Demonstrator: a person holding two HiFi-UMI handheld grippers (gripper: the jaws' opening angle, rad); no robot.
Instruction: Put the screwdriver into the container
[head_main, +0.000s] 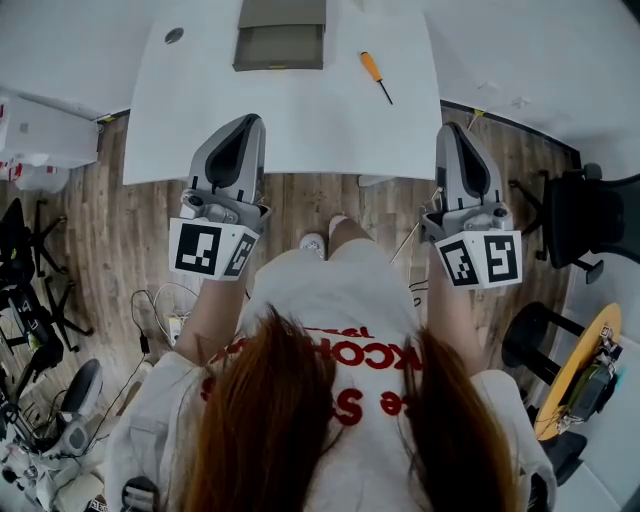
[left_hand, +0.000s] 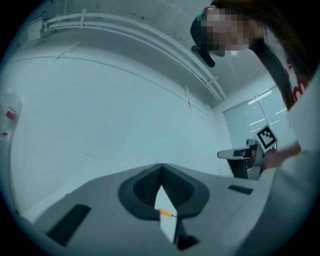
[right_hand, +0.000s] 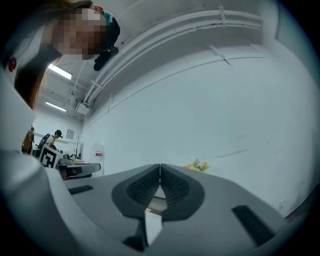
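Observation:
The screwdriver (head_main: 375, 74), orange-handled with a dark shaft, lies on the white table (head_main: 200, 110) right of centre. To its left, at the far edge, stands the grey container (head_main: 280, 40). My left gripper (head_main: 251, 121) hovers over the table's near edge, shut and empty. My right gripper (head_main: 447, 129) hangs just off the table's right corner, also shut with nothing in it. In the left gripper view the jaws (left_hand: 161, 167) meet at the tip, and the screwdriver (left_hand: 165, 212) shows through the gap below them. The right gripper view shows its jaws (right_hand: 160, 167) closed, with the container (right_hand: 158, 203) glimpsed beneath.
A small dark round spot (head_main: 174, 36) sits on the table's far left. Black office chairs stand on the wooden floor at the right (head_main: 585, 215) and left (head_main: 30, 290). White boxes (head_main: 40, 130) are at the left, cables (head_main: 160, 310) lie on the floor, and a round yellow-edged table (head_main: 585, 360) stands at right.

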